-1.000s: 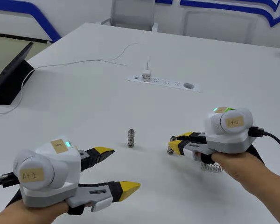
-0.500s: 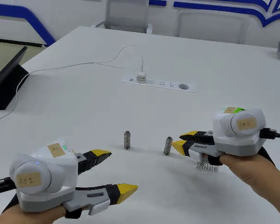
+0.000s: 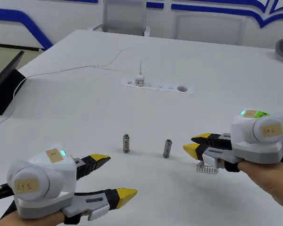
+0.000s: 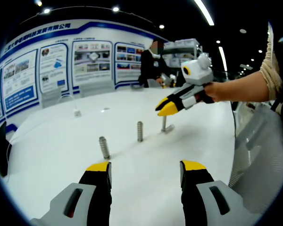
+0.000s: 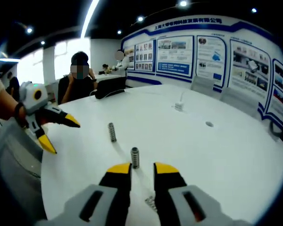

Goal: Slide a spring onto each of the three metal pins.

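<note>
Two upright pins stand mid-table, each with a spring on it: the left one [image 3: 126, 143] [image 4: 104, 147] [image 5: 112, 132] and the right one [image 3: 167, 148] [image 4: 140, 131] [image 5: 135, 157]. A loose spring [image 3: 207, 168] [image 5: 151, 202] lies on the table under my right gripper [image 3: 194, 143] [image 5: 142, 168] [image 4: 167, 106], whose jaws stand slightly apart, holding nothing, a little right of the right pin. A thin bare pin [image 4: 163, 124] rises beside that loose spring. My left gripper [image 3: 119, 175] [image 4: 146, 167] [image 5: 65, 137] hovers wide open and empty near the front left.
The white table [image 3: 85, 108] carries a power strip [image 3: 158, 86] with a plugged-in charger and cable at the back, and a black stand [image 3: 2, 84] at the far left. A chair [image 3: 125, 16] stands beyond. Seated people [image 5: 80, 77] are further off.
My right gripper has drawn back to the right, away from the right pin, leaving the spring standing on it. The left gripper has stayed put; the head camera has shifted.
</note>
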`<action>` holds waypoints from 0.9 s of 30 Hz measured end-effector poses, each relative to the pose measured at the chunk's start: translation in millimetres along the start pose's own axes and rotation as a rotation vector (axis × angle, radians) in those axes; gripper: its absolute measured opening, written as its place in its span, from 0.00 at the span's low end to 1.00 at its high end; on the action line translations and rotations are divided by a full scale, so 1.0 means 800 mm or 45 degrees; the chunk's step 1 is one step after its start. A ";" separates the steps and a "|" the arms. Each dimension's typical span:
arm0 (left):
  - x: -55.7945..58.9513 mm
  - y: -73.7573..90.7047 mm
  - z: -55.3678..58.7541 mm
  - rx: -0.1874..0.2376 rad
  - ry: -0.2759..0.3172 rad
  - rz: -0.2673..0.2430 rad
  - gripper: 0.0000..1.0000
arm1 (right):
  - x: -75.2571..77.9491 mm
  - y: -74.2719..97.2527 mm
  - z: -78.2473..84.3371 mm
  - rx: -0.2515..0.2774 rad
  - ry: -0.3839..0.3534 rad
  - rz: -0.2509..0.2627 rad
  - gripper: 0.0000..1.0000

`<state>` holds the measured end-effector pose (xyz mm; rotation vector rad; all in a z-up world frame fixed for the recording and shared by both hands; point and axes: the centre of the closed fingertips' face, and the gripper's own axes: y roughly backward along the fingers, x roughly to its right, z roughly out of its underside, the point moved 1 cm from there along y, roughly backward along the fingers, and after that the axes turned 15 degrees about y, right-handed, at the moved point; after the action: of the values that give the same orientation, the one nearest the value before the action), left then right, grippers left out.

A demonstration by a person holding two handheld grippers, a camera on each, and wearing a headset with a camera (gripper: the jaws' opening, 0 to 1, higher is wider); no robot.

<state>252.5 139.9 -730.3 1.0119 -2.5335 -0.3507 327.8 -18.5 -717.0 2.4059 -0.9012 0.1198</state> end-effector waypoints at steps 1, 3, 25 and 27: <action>0.000 0.000 0.000 0.000 0.000 0.001 0.59 | 0.000 0.002 0.001 -0.001 0.001 0.002 0.19; 0.000 0.000 0.000 -0.001 -0.002 0.000 0.59 | 0.000 0.007 0.003 -0.002 0.001 0.009 0.19; 0.000 -0.002 0.002 -0.009 -0.011 0.000 0.59 | 0.012 0.041 0.041 -0.037 -0.039 0.070 0.20; 0.000 -0.002 0.002 -0.010 -0.012 -0.001 0.59 | 0.011 0.041 0.046 -0.046 -0.040 0.068 0.20</action>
<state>252.9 139.3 -732.0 1.0112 -2.5379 -0.3659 309.8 -63.8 -729.8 2.3573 -0.9737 0.0849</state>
